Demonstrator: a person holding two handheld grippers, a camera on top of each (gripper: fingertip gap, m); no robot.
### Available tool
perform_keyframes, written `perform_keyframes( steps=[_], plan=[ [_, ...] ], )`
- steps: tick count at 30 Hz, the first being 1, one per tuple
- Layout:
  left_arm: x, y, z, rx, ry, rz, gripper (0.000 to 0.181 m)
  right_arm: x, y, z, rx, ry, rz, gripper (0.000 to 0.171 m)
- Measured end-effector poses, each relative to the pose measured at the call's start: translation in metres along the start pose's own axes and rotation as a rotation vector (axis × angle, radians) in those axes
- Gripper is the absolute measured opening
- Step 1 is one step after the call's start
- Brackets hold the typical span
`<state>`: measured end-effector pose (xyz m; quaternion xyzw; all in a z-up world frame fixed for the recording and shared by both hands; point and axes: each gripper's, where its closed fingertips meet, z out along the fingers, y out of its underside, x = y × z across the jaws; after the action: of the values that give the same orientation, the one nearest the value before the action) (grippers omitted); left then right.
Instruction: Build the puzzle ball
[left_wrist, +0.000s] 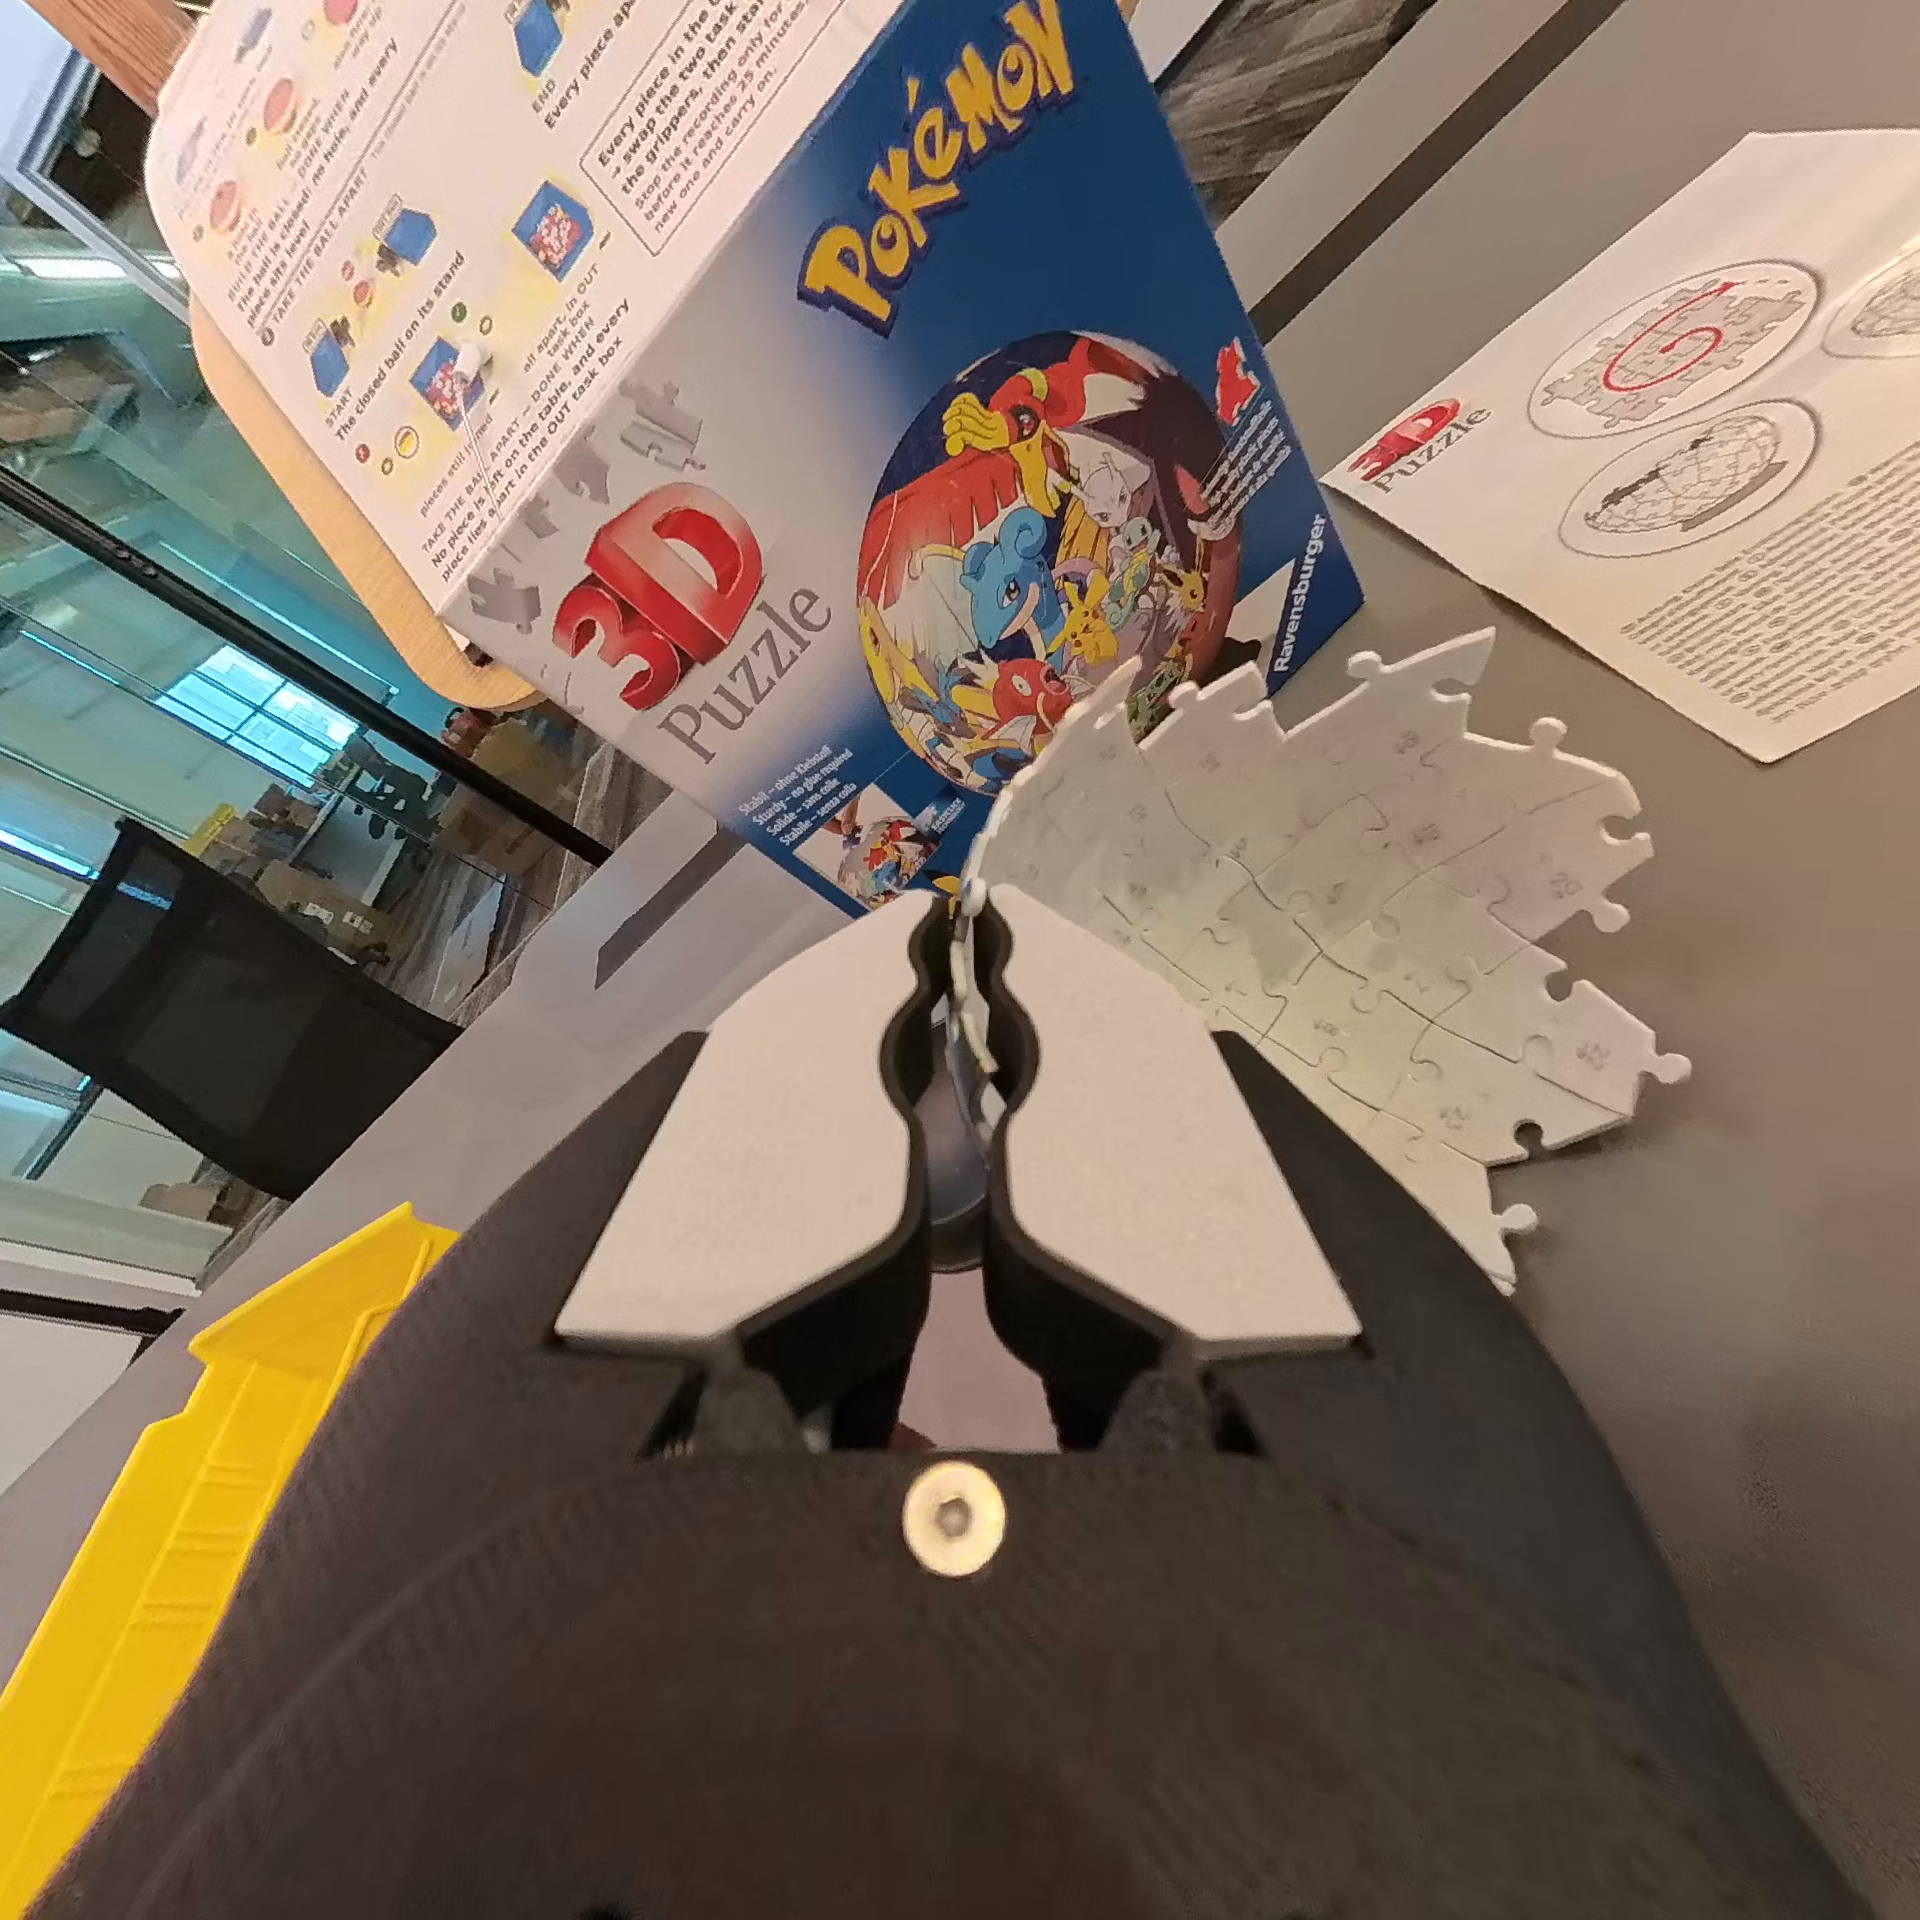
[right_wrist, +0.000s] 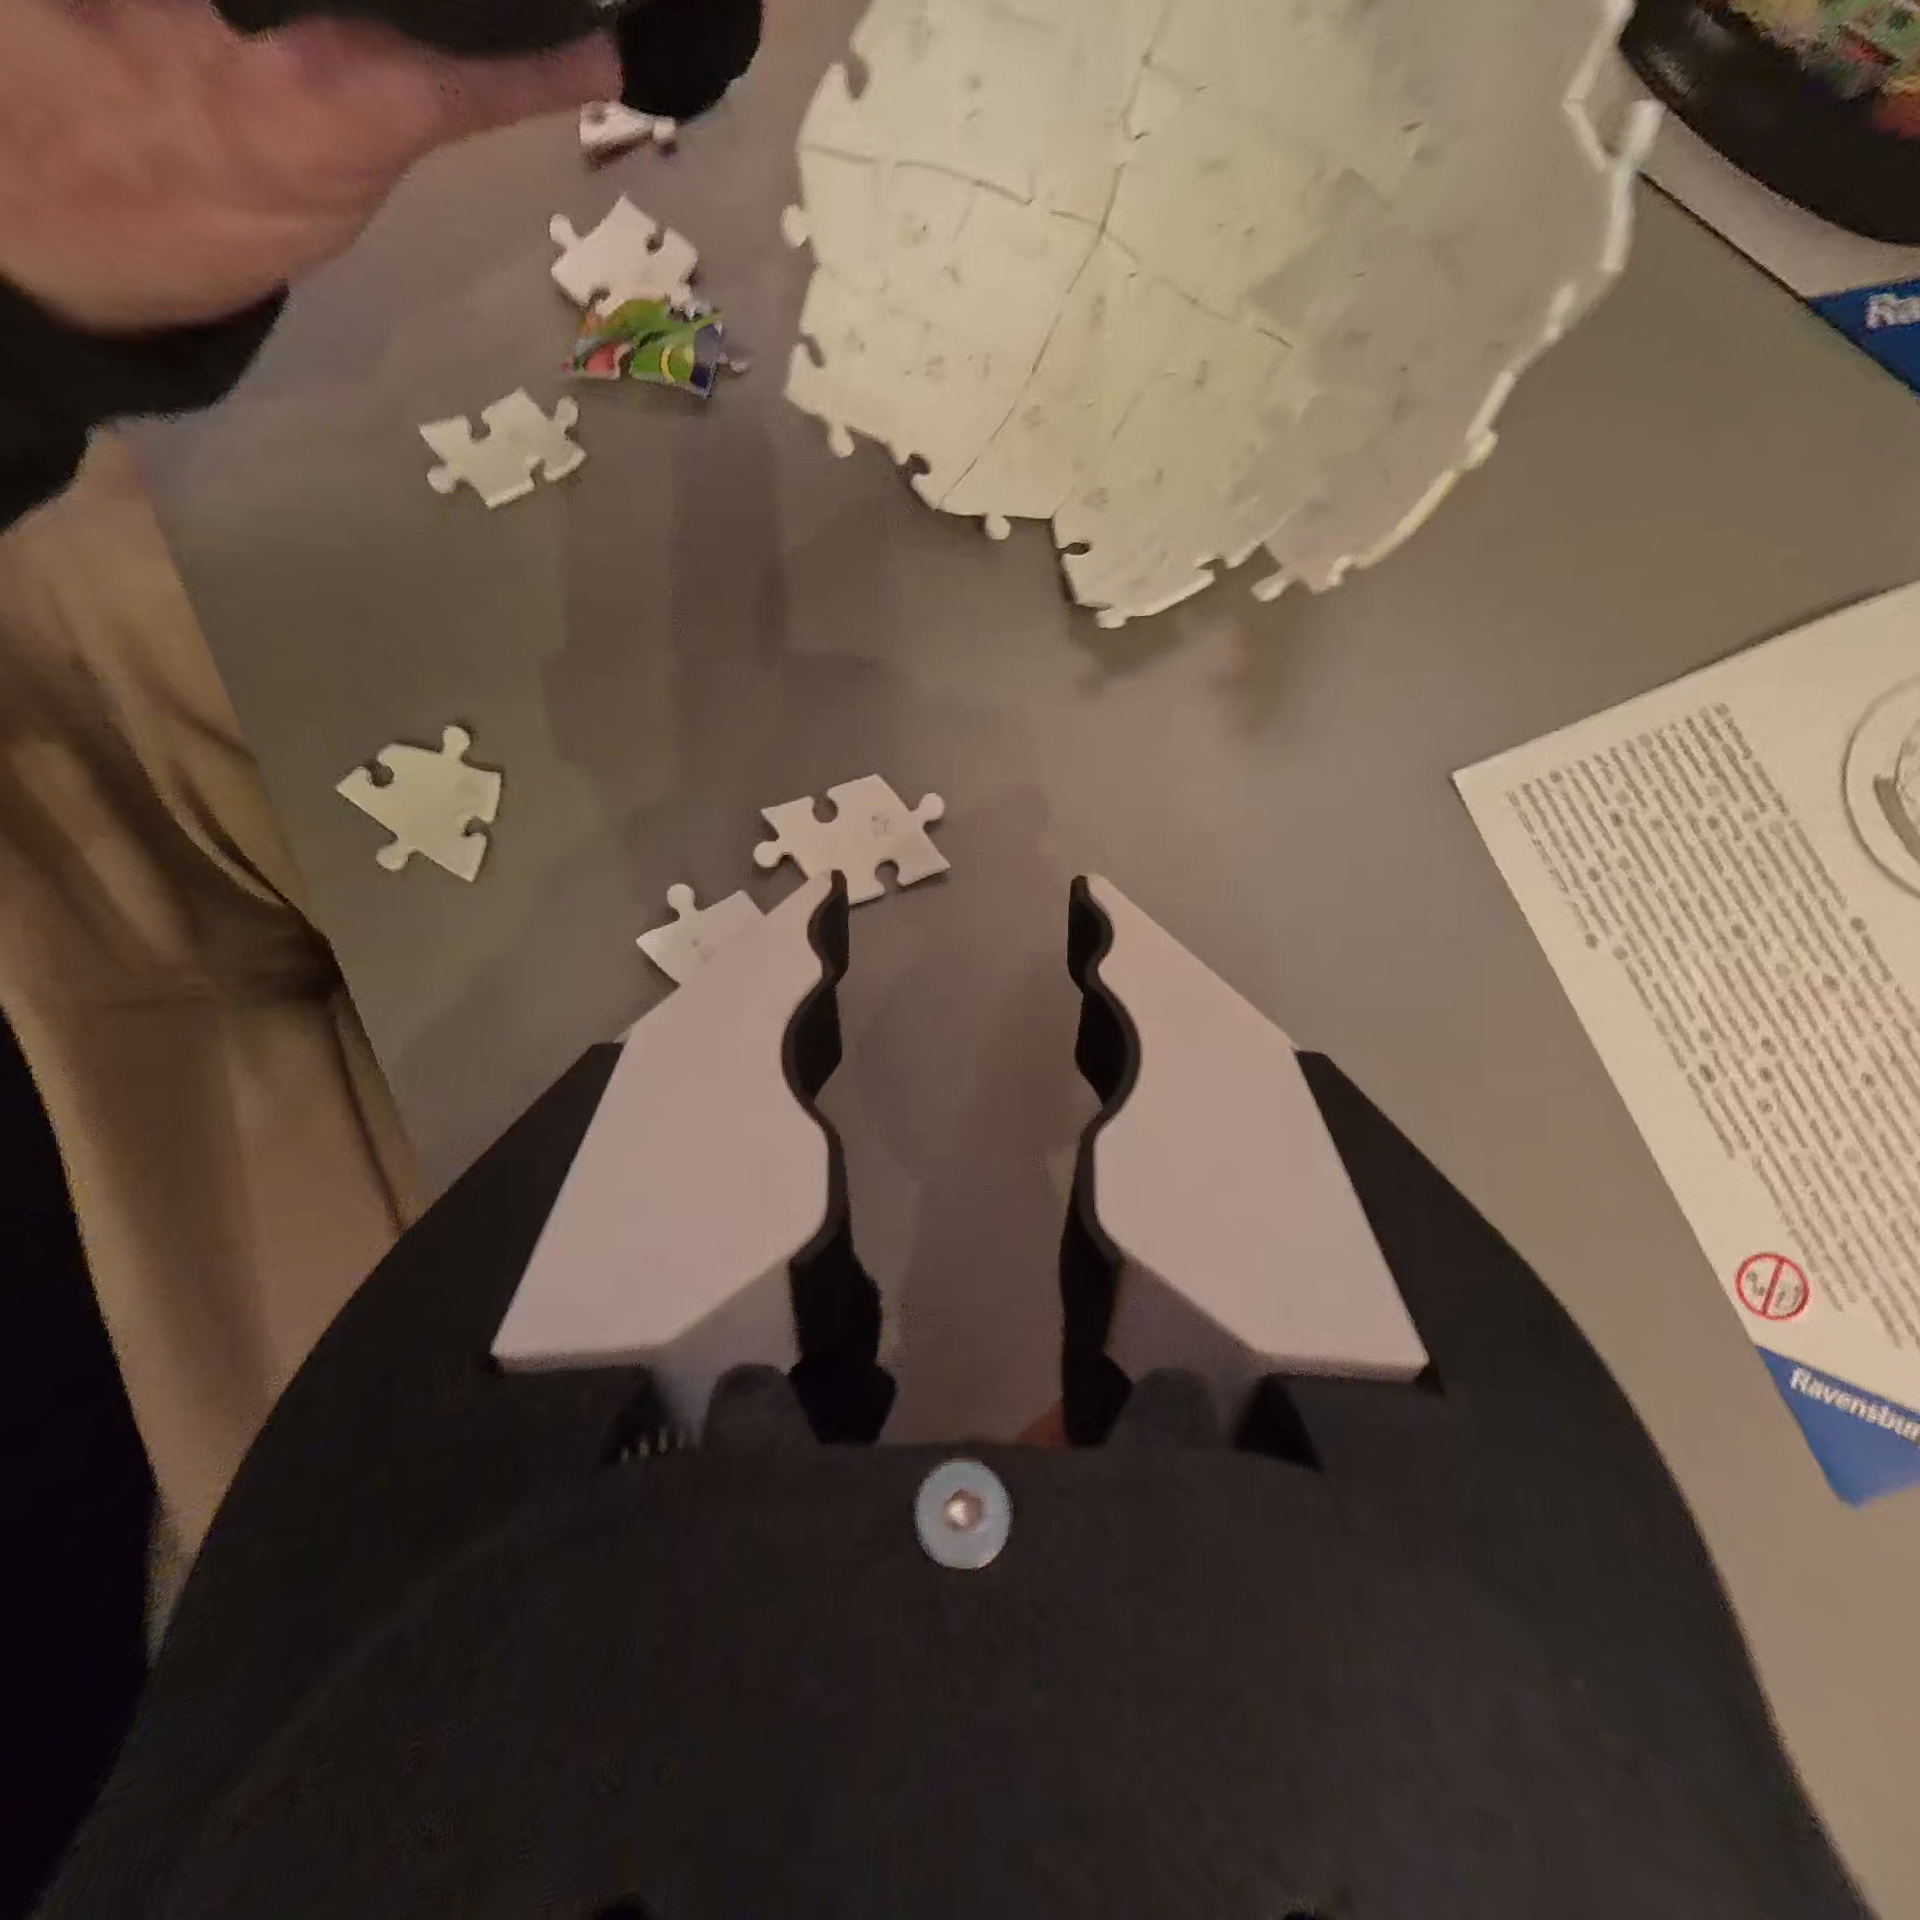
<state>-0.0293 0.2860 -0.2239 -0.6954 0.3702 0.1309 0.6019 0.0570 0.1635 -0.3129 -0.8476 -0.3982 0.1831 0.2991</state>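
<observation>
My left gripper is shut on the rim of the partly built puzzle ball shell. The shell is a curved bowl of joined pieces with its white inner side showing, held above the grey table. In the right wrist view the shell hangs at the top centre. My right gripper is open and empty, low over the table. A loose white piece lies just beyond its left fingertip, and another piece is partly hidden by that finger. Several more loose pieces lie to the left, one colourful side up.
The blue puzzle box stands behind the shell. An instruction sheet lies on the table at the right, also in the right wrist view. A yellow bin is at lower left. A person's hand is at upper left. One gripper's finger ends stand about 15 cm off the other's.
</observation>
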Motion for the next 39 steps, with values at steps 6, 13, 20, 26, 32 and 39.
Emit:
perform_keyframes(
  steps=[6, 13, 20, 26, 32, 39],
  plan=[
    [-0.002, 0.000, -0.001, 0.000, -0.003, 0.007, 0.004, -0.014, 0.005, 0.020, -0.076, -0.014, -0.148, 0.041],
    [-0.003, 0.001, -0.002, 0.014, 0.008, 0.010, 0.004, -0.013, 0.000, 0.025, -0.062, -0.036, -0.144, 0.032],
    [-0.003, 0.001, -0.003, 0.027, 0.019, 0.016, 0.004, -0.010, -0.002, 0.025, -0.055, -0.026, -0.178, 0.032],
    [-0.003, 0.001, -0.004, 0.039, 0.048, 0.038, 0.004, -0.002, -0.012, 0.019, -0.066, -0.002, -0.328, 0.032],
    [-0.002, 0.001, -0.006, 0.038, 0.067, 0.060, 0.004, 0.013, -0.026, 0.016, -0.091, 0.050, -0.510, 0.032],
    [-0.002, 0.000, -0.005, 0.039, 0.078, 0.069, 0.004, 0.024, -0.034, 0.021, -0.132, 0.068, -0.622, 0.032]
  ],
)
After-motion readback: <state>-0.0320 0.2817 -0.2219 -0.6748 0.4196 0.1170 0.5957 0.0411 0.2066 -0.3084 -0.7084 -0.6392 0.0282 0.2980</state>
